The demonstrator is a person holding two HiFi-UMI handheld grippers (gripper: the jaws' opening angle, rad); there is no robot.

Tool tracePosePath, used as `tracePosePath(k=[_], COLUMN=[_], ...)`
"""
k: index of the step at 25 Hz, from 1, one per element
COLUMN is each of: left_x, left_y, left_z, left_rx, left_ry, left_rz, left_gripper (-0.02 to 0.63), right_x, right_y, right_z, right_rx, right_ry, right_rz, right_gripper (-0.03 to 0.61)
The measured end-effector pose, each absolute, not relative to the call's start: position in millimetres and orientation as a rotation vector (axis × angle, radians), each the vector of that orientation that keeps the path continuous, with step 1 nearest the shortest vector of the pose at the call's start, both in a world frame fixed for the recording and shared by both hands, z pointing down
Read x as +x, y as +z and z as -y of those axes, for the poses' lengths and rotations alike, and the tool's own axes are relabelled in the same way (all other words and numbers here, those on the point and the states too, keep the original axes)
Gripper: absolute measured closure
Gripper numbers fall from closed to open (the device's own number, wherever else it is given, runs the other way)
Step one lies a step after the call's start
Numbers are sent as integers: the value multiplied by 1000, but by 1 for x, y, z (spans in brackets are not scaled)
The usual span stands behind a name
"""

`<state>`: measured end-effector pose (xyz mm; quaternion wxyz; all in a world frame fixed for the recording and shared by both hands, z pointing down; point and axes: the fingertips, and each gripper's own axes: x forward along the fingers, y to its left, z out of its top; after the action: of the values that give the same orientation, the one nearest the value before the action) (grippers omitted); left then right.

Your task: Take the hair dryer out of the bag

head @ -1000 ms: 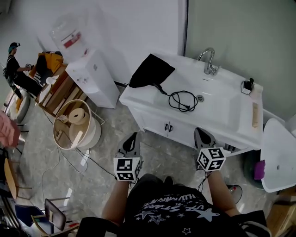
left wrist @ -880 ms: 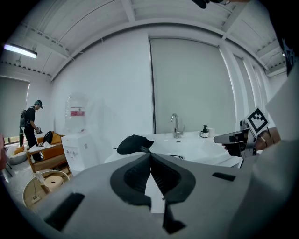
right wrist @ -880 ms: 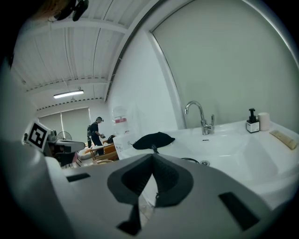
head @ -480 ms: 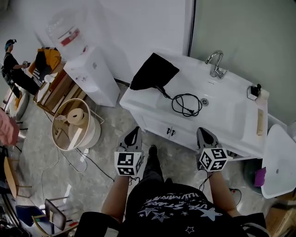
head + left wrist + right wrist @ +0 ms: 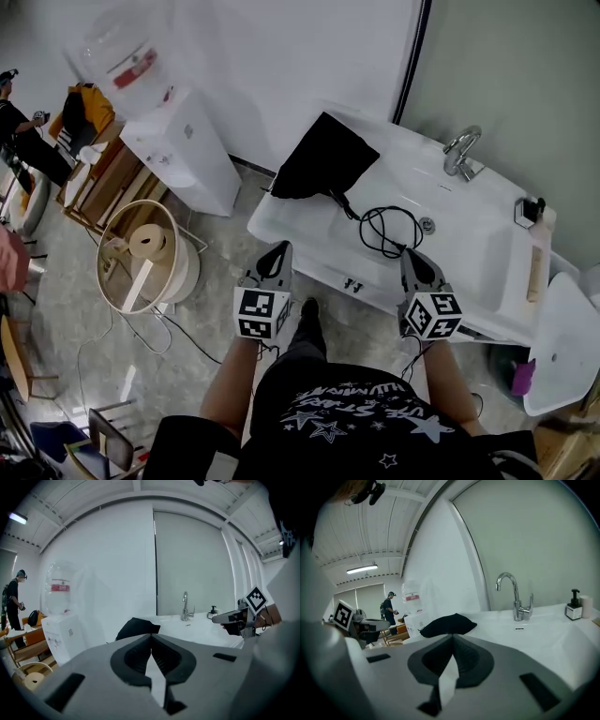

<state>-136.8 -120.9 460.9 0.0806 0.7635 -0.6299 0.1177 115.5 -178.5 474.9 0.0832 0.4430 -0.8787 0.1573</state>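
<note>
Left claw (image 5: 277, 255) shut, empty | right claw (image 5: 412, 258) shut, empty | both short of the tabletop's (image 5: 291, 211) front edge, nothing reached yet | black bag (image 5: 323, 157) at left end, cord (image 5: 389, 230) trailing from it, so hair dryer probably inside

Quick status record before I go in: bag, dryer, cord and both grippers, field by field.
bag: black bag lies on the left end of the white vanity
hair dryer: not visible
cord: black cord runs from the bag and coils in the basin
left gripper: fingers shut, empty, in front of the vanity
right gripper: fingers shut, empty, at the vanity's front edge
contact: neither gripper touches the bag
</note>
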Motion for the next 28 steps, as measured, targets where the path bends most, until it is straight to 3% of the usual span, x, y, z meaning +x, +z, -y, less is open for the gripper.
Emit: tracePosePath(k=[2,3,12,21,28], left_x=[-147,-151,-185,-208,-216], left_y=[463,466,517,564,589], left_z=[137,144,201,247,276], left_rx=[2294,2301,2297,2322,2305], left_ry=[371,385,689,1085,1220], left_rz=[1868,1856,1700,1661,1634], left_gripper=[586,544,390,305,302], right_x=[105,100,62,48,30], right_y=[476,477,484,496,493], right_z=[193,200,248,277,293], right_rx=[1326,1330,1337,1350,1330], right_ry=[473,480,515,571,599], right_rz=[2610,2604,2561,2505,2551], right_gripper=[572,572,572,572,571])
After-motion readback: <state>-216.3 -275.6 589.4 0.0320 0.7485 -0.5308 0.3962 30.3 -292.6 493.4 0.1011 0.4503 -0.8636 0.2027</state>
